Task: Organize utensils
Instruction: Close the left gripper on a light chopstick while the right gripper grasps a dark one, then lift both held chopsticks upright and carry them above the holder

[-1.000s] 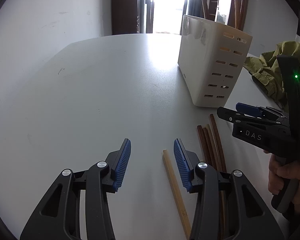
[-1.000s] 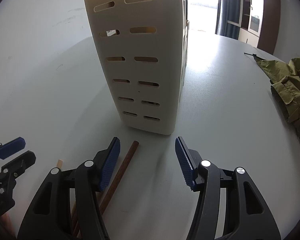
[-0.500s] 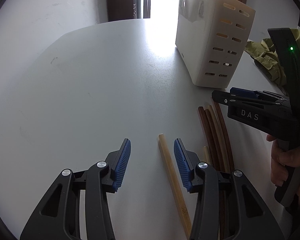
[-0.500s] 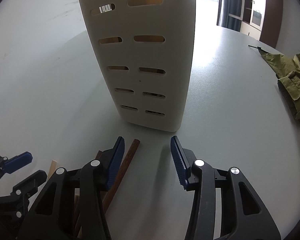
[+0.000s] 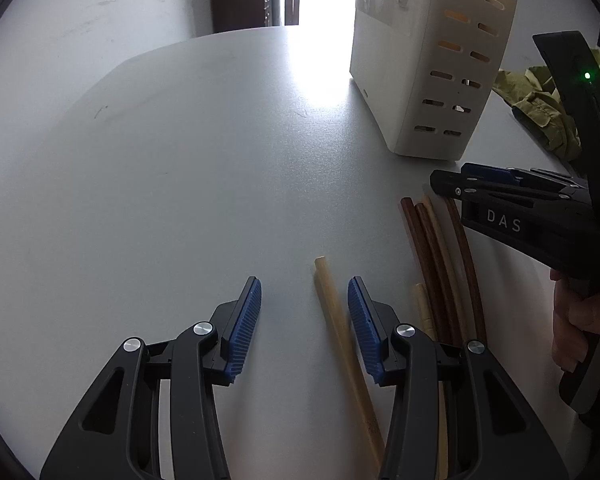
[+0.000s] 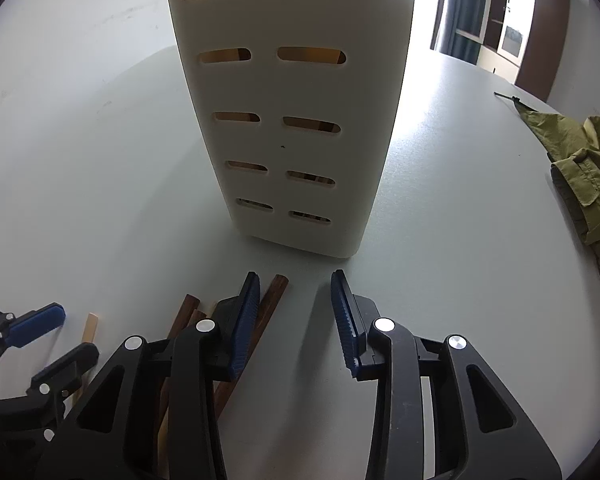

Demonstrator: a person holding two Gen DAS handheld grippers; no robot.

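Note:
A cream slotted utensil holder [image 5: 428, 68] stands upright on the grey table, close ahead in the right wrist view [image 6: 292, 112]. Several chopsticks lie before it: dark brown ones [image 5: 432, 256] and a pale one [image 5: 336, 320]. My left gripper [image 5: 304, 320] is open, low over the table, with the pale chopstick just inside its right finger. My right gripper [image 6: 294, 312] is open and empty; a brown chopstick [image 6: 270, 304] lies beside its left finger. It also shows in the left wrist view [image 5: 512, 196].
An olive-green jacket [image 6: 584, 172] lies crumpled on the table at the right. The table's far edge meets a white wall on the left. A bright doorway and wooden cabinets [image 6: 512, 28] stand beyond the table.
Both grippers have moved forward toward the holder, which looms larger in both views. The right gripper has come lower over the brown chopsticks. Both stay open.

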